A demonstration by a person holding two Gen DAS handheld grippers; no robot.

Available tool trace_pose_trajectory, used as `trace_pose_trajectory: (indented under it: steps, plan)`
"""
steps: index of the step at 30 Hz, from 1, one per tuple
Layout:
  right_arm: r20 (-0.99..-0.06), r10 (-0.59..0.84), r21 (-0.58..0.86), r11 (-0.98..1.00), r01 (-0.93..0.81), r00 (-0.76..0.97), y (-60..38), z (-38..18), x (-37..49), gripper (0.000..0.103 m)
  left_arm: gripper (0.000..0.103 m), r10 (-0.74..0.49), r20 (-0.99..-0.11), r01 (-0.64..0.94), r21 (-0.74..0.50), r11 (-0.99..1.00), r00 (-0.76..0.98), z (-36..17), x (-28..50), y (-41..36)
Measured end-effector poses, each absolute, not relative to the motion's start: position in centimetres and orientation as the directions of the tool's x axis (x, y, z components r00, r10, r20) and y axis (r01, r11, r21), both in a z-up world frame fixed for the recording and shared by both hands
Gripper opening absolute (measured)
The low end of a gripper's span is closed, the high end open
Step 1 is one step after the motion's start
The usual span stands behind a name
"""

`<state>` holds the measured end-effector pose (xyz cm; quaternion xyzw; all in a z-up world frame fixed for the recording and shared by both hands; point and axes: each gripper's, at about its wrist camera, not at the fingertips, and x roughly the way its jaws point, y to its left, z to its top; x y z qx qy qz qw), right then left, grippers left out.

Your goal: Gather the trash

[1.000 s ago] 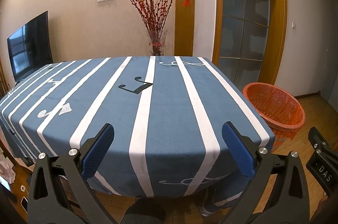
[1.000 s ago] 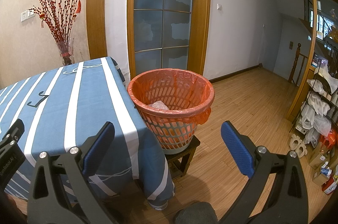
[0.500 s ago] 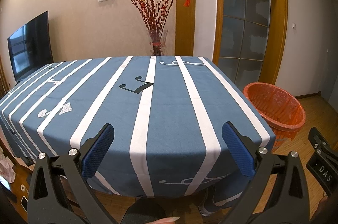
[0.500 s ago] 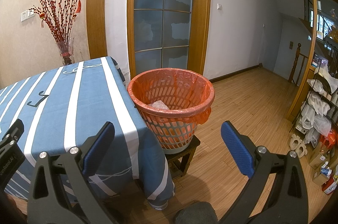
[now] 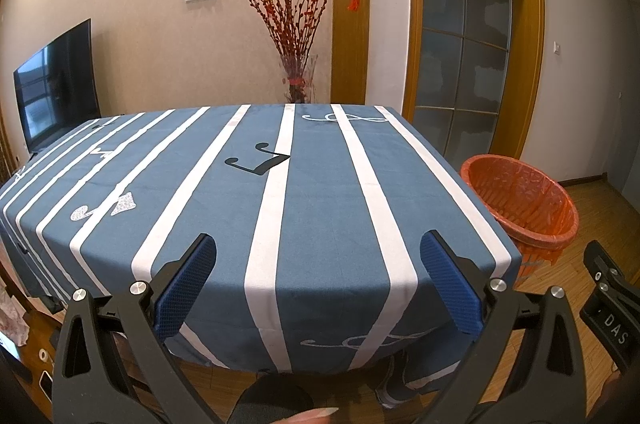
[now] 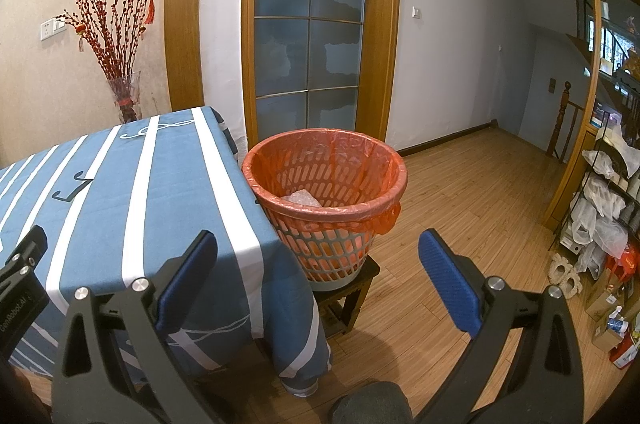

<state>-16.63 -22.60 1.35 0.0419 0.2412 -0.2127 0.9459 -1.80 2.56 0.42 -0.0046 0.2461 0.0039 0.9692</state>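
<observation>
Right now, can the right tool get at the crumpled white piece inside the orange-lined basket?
Probably yes. The right tool is open and empty, facing the basket, whose mouth is uncovered. The white piece lies low inside, so it must go in over the rim.

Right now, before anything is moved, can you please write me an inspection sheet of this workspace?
Surface: table with a blue, white-striped tablecloth; no loose item seen on it.
Job's things: basket with an orange liner stands on a small dark stool at the table's right side; pale crumpled trash lies inside.
Clutter: bags and boxes on a rack at the far right.
Grippers: left gripper open, holding nothing; right gripper open, holding nothing.
Cables: nothing seen.
Surroundings: vase of red branches, television, glass-panelled door, wooden floor.
</observation>
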Motion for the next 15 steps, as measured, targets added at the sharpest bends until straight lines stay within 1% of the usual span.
trace_pose_trajectory:
  steps: [15]
  plan:
    - [-0.475,-0.382,-0.024,0.906,0.422,0.793,-22.59,1.38,-16.62,0.098,0.1,0.01,-0.476,-0.012,-0.002,1.0,0.879,0.46,-1.65,2.44]
